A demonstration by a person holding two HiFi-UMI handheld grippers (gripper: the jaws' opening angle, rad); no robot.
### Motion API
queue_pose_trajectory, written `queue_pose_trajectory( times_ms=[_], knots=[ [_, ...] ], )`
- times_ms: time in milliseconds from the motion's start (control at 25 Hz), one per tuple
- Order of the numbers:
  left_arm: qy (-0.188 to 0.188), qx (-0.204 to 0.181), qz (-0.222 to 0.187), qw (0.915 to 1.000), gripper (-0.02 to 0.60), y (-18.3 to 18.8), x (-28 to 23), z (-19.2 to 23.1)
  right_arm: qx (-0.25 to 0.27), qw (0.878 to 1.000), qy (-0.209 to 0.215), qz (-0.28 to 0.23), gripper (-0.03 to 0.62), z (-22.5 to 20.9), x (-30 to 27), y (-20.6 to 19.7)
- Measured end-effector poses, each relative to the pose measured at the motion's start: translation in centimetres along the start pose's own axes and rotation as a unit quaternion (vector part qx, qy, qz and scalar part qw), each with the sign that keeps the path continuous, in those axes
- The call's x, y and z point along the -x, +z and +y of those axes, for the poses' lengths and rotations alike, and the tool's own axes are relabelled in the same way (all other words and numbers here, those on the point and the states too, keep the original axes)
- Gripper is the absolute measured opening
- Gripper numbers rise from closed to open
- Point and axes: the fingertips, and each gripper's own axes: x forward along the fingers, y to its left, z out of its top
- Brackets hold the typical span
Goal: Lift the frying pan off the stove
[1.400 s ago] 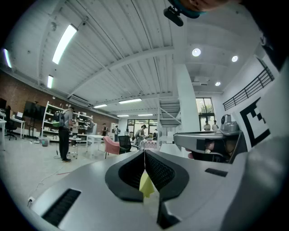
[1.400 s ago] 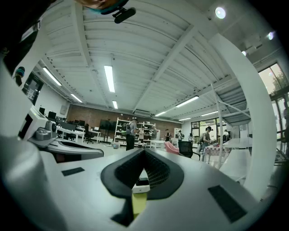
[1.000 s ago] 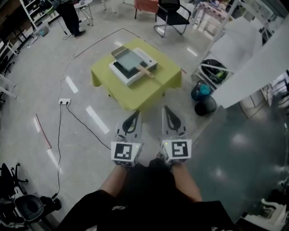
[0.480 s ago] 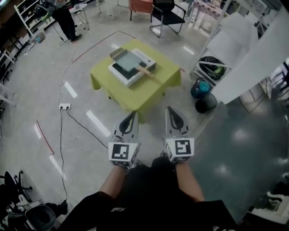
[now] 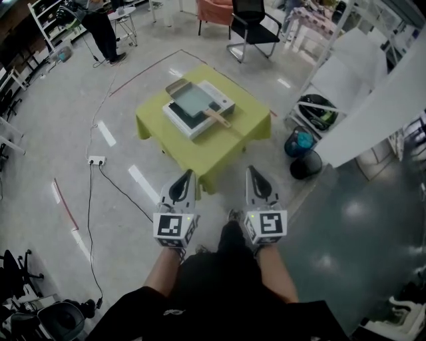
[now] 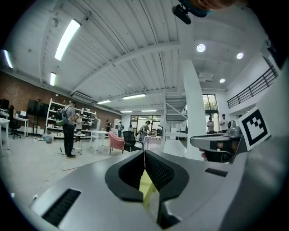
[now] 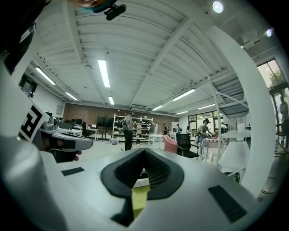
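A rectangular grey frying pan (image 5: pixel 192 100) with a wooden handle (image 5: pixel 219 119) rests on a flat white stove (image 5: pixel 225 102). The stove stands on a low table under a yellow-green cloth (image 5: pixel 219 143), out on the floor ahead of me. My left gripper (image 5: pixel 186 174) and right gripper (image 5: pixel 251 172) are held side by side near my body, well short of the table. Both are shut and hold nothing. In the left gripper view the left gripper (image 6: pixel 144 151) has its pads meeting at the tip. The right gripper (image 7: pixel 144 150) stands the same in the right gripper view.
A power strip (image 5: pixel 96 160) with black cables lies on the floor left of the table. Behind the table stand a black chair (image 5: pixel 253 23) and a pink chair (image 5: pixel 213 8). A person (image 5: pixel 100 26) stands far left. Round bins (image 5: pixel 299 143) and a white stair structure (image 5: pixel 373 86) are at right.
The table has come slightly nearer and lower in the head view as I step toward it. Both grippers stay shut and side by side.
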Motion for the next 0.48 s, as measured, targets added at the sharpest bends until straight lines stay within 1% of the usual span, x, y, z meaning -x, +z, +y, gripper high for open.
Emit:
queue_pose_trajectory(
  times_ms=[160, 240, 320, 400, 480],
  knots=[
    [0.01, 0.005, 0.013, 0.9999, 0.044, -0.1, -3.0, 0.9, -0.005, 1.0, 0.017, 0.01, 0.015, -1.8, -3.0, -0.5],
    [0.016, 0.018, 0.018, 0.9996, 0.044, -0.2, -4.9, 1.3, -0.001, 1.0, 0.022, 0.011, 0.015, -3.2, -4.7, -0.6],
    [0.02, 0.028, 0.021, 0.9992, 0.044, -0.4, -6.9, 1.4, -0.009, 0.999, 0.03, 0.015, 0.015, -4.4, -6.5, -0.1],
    [0.022, 0.026, 0.027, 0.9991, 0.044, -0.4, -8.7, 1.2, -0.015, 0.999, 0.039, 0.022, 0.015, -5.6, -8.1, 0.1],
    [0.028, 0.026, 0.031, 0.9988, 0.044, -0.3, -10.4, 1.0, -0.006, 0.999, 0.047, 0.025, 0.015, -7.1, -9.5, -0.8]
  ],
)
